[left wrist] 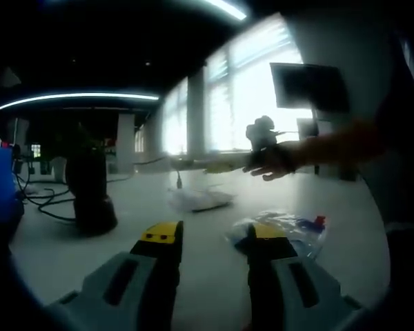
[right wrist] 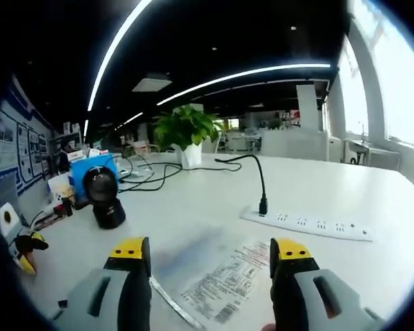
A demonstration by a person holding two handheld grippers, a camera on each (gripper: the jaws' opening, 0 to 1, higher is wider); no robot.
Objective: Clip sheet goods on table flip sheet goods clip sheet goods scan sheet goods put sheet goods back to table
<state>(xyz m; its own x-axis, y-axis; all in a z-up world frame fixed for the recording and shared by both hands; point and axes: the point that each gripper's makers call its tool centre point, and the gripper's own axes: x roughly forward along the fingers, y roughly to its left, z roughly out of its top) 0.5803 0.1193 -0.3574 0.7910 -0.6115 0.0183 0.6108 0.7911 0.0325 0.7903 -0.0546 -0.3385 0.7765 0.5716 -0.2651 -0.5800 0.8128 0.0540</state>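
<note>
A flat clear-wrapped sheet with a printed label (right wrist: 224, 279) lies on the white table (right wrist: 193, 214), low between the jaws of my right gripper (right wrist: 210, 252). Those jaws stand wide apart and open, and I cannot tell whether they touch the sheet. My left gripper (left wrist: 214, 238) is open over the table with nothing between its jaws. A clear bag with yellow, red and blue contents (left wrist: 286, 231) lies just past its right jaw. A white packet (left wrist: 196, 200) lies further out. The right gripper (left wrist: 262, 141), held by a hand, shows at the table's far side. A black scanner (left wrist: 90, 196) (right wrist: 107, 200) stands on the table.
A white power strip (right wrist: 310, 224) with a black cable plugged in lies ahead of the right gripper. A blue box (right wrist: 90, 172), loose cables and a potted plant (right wrist: 186, 131) stand behind the scanner. A small yellow and black object (right wrist: 24, 248) sits at the left edge.
</note>
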